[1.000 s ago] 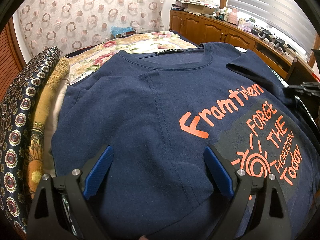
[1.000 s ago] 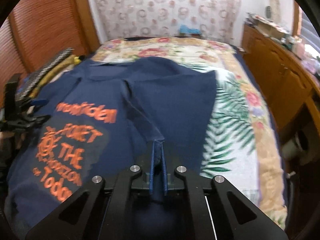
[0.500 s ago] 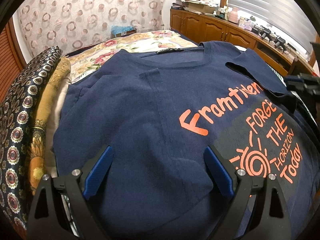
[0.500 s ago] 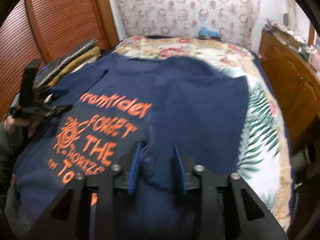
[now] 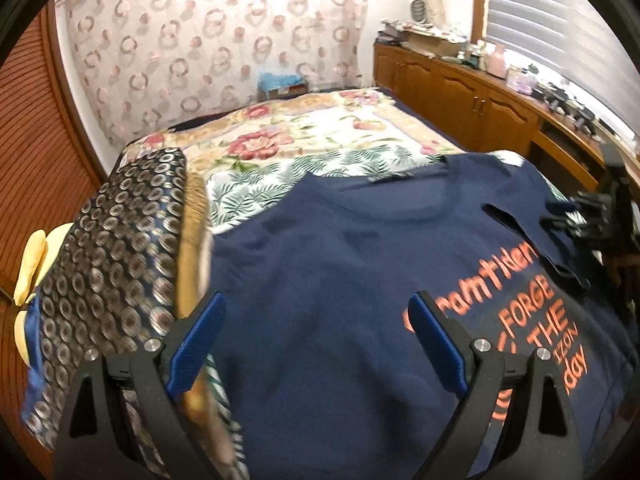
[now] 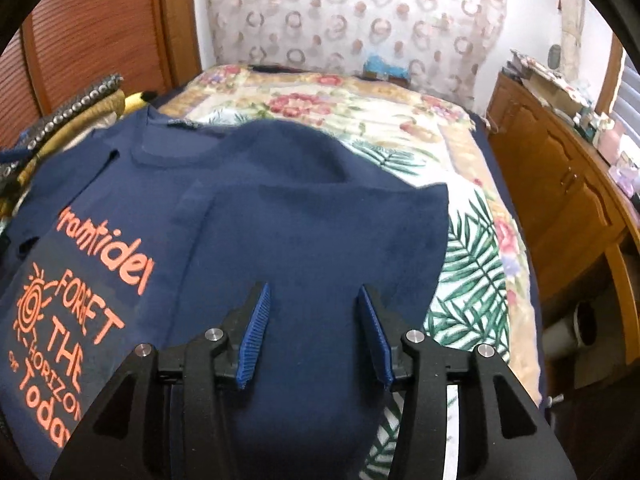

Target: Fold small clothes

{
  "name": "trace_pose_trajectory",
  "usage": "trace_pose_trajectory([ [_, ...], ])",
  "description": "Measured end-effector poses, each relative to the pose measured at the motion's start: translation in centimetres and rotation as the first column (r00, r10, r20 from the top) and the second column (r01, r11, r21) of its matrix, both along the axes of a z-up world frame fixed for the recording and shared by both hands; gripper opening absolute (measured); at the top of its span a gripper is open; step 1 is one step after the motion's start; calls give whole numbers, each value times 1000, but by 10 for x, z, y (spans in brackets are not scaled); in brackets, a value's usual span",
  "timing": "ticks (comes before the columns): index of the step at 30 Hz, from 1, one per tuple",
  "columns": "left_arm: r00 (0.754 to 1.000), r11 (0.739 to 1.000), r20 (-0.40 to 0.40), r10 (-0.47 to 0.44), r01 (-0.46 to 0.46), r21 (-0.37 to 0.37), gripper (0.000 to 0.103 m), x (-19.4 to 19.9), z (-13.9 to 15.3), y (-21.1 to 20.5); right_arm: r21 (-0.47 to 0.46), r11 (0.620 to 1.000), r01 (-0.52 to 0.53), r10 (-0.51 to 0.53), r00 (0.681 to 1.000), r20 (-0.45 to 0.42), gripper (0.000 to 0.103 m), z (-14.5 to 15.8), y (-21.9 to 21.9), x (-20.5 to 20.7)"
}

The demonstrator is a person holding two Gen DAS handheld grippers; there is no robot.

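Observation:
A navy T-shirt with orange lettering lies on the floral bed; it also shows in the right wrist view. Its right side and sleeve are folded inward over the body. My left gripper is open and empty above the shirt's left side. My right gripper is open above the folded-over right part, holding nothing. The right gripper also shows at the right edge of the left wrist view.
The floral bedspread lies bare to the right of the shirt and beyond its collar. A stack of patterned cushions lies along the left edge. Wooden cabinets run along the right wall. A louvred wooden door stands at left.
My right gripper opened and let go of the shirt's fold, which now lies flat over the body. My left gripper rose and swung left, staying open.

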State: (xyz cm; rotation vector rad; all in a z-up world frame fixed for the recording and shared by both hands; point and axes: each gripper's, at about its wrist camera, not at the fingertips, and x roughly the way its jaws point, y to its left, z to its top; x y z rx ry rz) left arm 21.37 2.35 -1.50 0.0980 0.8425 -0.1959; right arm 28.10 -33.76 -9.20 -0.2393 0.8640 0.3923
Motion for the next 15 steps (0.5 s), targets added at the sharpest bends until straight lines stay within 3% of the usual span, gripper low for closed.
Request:
trace_pose_trajectory([
  [2,1000,1000,-18,5,-5,1,91,15,5,8,16,1000,5,-5,1000,-7,48,-1,-2,1],
  [5,998,1000,-55,5,-4,17,81,33,6,11,16,1000,5,-5,1000,-7,48,-1,-2,1],
  [8,994,999,-106,8,-3,50,60,56,3,13,12,1000,5,-4,1000,-5,49,-1,-2,0],
  [12,982,990,-186,20,7,143,41,83,-13,8,16,1000,5,-5,1000,-7,49,-2,-1,0],
  [15,971,975,-237,35,20,223,40,98,-25,4,15,1000,5,-5,1000,-6,49,-2,-1,0],
])
